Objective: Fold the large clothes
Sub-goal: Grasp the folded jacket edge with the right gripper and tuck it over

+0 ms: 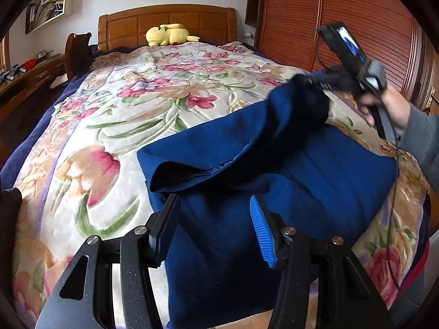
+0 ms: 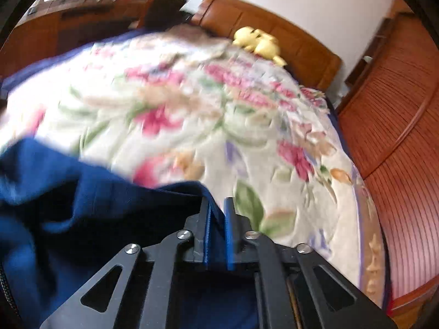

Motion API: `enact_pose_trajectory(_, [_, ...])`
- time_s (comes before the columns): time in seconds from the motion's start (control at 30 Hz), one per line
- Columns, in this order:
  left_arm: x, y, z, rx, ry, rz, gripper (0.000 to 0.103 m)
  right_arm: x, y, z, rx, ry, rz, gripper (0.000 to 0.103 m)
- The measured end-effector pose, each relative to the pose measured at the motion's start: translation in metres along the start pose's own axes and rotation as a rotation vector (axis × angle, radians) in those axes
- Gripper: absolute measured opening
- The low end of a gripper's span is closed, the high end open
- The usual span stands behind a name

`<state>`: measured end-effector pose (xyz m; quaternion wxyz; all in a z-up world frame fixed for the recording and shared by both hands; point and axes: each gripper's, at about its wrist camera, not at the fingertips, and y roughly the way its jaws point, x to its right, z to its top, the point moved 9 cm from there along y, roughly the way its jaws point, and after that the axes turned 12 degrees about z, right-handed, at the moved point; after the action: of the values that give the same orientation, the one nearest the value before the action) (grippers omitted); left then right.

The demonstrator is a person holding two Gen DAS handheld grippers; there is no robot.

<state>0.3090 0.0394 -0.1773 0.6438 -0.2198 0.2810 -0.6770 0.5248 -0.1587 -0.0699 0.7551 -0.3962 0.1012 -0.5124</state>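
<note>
**Blue garment mid-fold on bed, right gripper pinching an edge**

- No readable brand, label or text in either view. The small lit screen on the right gripper's body is too blurred to read.
- Count: one dark blue fleece-like garment [image 1: 315, 186], two black hand-held grippers with blue ribbed pads, one yellow plush toy [image 1: 168, 35], one floral cream-and-pink bed blanket [image 1: 115, 126], one wooden headboard [image 1: 167, 22].
- Garment lies on the near part of the blanket, partly folded. One section is lifted up and to the right off the lower layer, making a raised flap.
- Right gripper [image 2: 218, 219]: jaws narrow, blue cloth edge between the pads, pads look pressed on it. In the left wrist view its tip is buried in the lifted end of the flap, held by a person's hand [image 1: 384, 107] in a grey sleeve.
- Left gripper [image 1: 212, 224]: jaws about half open over the near part of the garment. Left finger sits at a cloth edge, right pad clear of the fabric; no clamp visible.
- Plush toy lies against the headboard, well apart from the garment.
- Right wrist view is motion-blurred.
</note>
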Motion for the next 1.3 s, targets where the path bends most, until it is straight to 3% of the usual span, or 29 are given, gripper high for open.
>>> enact_pose_trajectory(0.07, [-0.003,0.000,-0.001,0.000,-0.005,0.003,0.053,-0.004,0.001,0.012,0.024,0.029,0.006,0.048])
enact_pose_trajectory(0.1, [-0.005,0.000,-0.001,-0.002,-0.008,0.006,0.053,-0.012,0.003,0.016,0.033,0.034,0.035,0.053])
enact_pose_trajectory(0.27, [-0.016,0.002,-0.001,-0.007,-0.027,0.024,0.053,-0.049,0.010,0.005,0.029,-0.022,0.184,0.053])
enact_pose_trajectory(0.47, [-0.030,0.002,0.000,-0.003,-0.055,0.042,0.053,-0.097,0.020,0.020,0.054,-0.109,0.303,0.053])
enact_pose_trajectory(0.57, [-0.036,0.001,-0.001,-0.005,-0.055,0.060,0.053,-0.132,0.031,0.020,-0.002,-0.124,0.409,0.053])
enact_pose_trajectory(0.77, [-0.057,-0.005,-0.007,-0.004,-0.065,0.091,0.053,-0.172,0.047,0.022,-0.019,-0.160,0.578,0.053])
enact_pose_trajectory(0.97, [-0.087,-0.007,-0.021,-0.023,-0.107,0.123,0.053,-0.205,0.057,0.012,-0.077,-0.247,0.638,0.053])
enact_pose_trajectory(1.03, [-0.095,-0.008,-0.024,-0.027,-0.121,0.131,0.053,-0.209,0.070,0.010,-0.116,-0.284,0.600,0.047])
enact_pose_trajectory(1.07, [-0.098,-0.008,-0.026,-0.029,-0.124,0.133,0.053,-0.211,0.074,0.012,-0.139,-0.289,0.590,0.031])
enact_pose_trajectory(1.1, [-0.101,-0.009,-0.027,-0.030,-0.127,0.136,0.053,-0.210,0.082,0.014,-0.157,-0.291,0.580,0.007])
enact_pose_trajectory(1.13, [-0.103,-0.010,-0.028,-0.030,-0.129,0.139,0.053,-0.209,0.087,0.018,-0.164,-0.298,0.561,0.001])
enact_pose_trajectory(1.3, [-0.109,-0.019,-0.031,-0.015,-0.137,0.131,0.053,-0.199,0.108,0.071,-0.086,-0.336,0.439,0.001])
